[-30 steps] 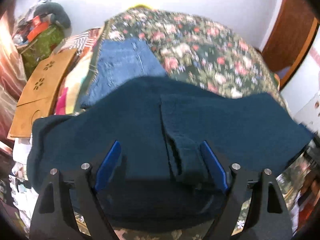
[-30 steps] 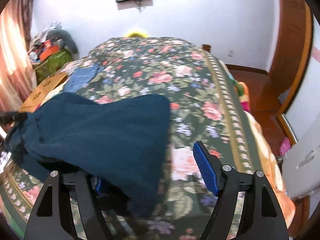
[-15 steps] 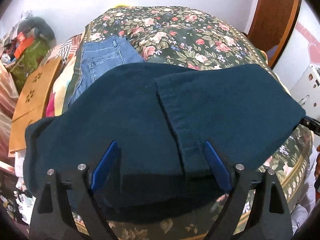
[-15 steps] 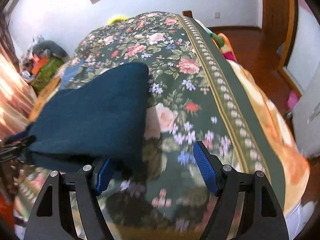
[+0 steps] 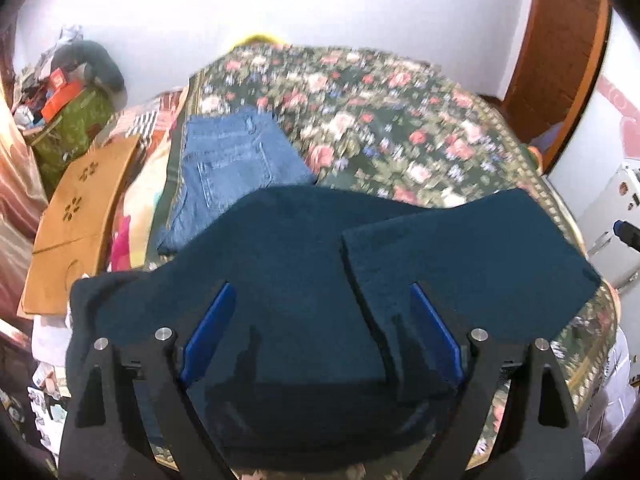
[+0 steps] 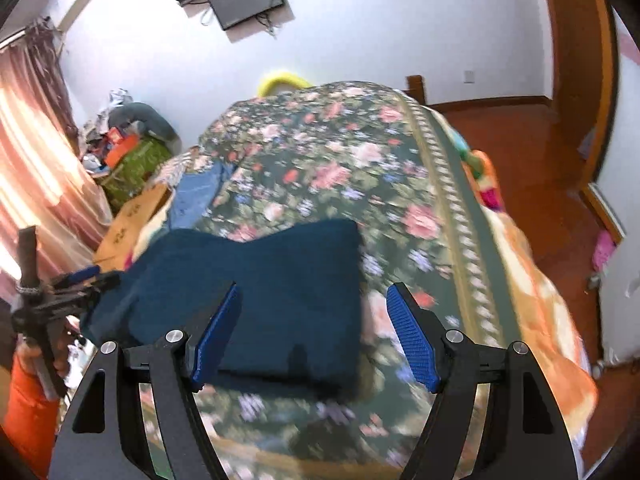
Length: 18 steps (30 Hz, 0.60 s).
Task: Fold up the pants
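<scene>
1. Bedroom: white walls, floral bedspread (image 5: 400, 128) over a bed, wood floor on the right.
2. Left gripper (image 5: 320, 332): jaws wide apart, clamped on nothing, hovering over the near edge of the pants (image 5: 304, 280).
3. Right gripper (image 6: 314, 332): jaws apart too, gripping nothing, above the pants' (image 6: 280, 280) right end.
4. Pants: dark teal, lying at the near edge of the bed, already doubled over, with one layer's edge showing across the middle in the left view.
5. Long axis: running left to right along the near bed edge; left end draped toward the bed's side, right end squared off.
6. Progress, as a judgement: first fold done and let go; probably one more fold across the length left, plus smoothing.
7. Further out: folded jeans (image 5: 232, 160) far left, a tan board (image 5: 76, 216) beyond them.
</scene>
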Motion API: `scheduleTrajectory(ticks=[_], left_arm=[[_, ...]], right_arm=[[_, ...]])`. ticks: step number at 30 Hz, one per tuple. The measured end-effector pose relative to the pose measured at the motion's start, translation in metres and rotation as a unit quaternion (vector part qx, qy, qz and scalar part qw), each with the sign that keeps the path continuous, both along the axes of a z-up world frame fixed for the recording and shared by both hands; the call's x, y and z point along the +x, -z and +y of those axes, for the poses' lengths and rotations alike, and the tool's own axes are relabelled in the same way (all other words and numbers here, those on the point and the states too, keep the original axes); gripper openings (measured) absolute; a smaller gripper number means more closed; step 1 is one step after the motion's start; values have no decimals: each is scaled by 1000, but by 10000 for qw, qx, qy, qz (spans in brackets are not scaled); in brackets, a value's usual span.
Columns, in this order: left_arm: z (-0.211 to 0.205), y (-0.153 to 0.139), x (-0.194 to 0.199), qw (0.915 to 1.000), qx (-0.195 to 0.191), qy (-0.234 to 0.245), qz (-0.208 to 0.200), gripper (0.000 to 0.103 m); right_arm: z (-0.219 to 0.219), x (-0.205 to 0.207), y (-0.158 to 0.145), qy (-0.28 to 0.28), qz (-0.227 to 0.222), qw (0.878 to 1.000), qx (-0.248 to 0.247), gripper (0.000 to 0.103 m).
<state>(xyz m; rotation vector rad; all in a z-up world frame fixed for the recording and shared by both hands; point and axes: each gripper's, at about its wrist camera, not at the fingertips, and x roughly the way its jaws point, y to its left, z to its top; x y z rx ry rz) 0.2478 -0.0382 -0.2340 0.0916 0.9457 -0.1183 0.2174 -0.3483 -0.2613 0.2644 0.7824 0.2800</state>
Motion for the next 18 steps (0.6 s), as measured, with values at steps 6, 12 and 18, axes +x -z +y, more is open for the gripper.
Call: scheduleTrajectory(ticks=[6, 12, 18], left_arm=[[3, 39, 3, 9983, -215, -128, 520, 89], [16, 32, -2, 9977, -414, -199, 489, 89], [61, 4, -28, 9968, -545, -569, 130, 89]], right_arm=[[33, 24, 63, -313, 790, 9962, -183, 72], [43, 20, 64, -387, 875, 9932, -670, 72], [58, 17, 29, -531, 517, 9960, -499, 72]])
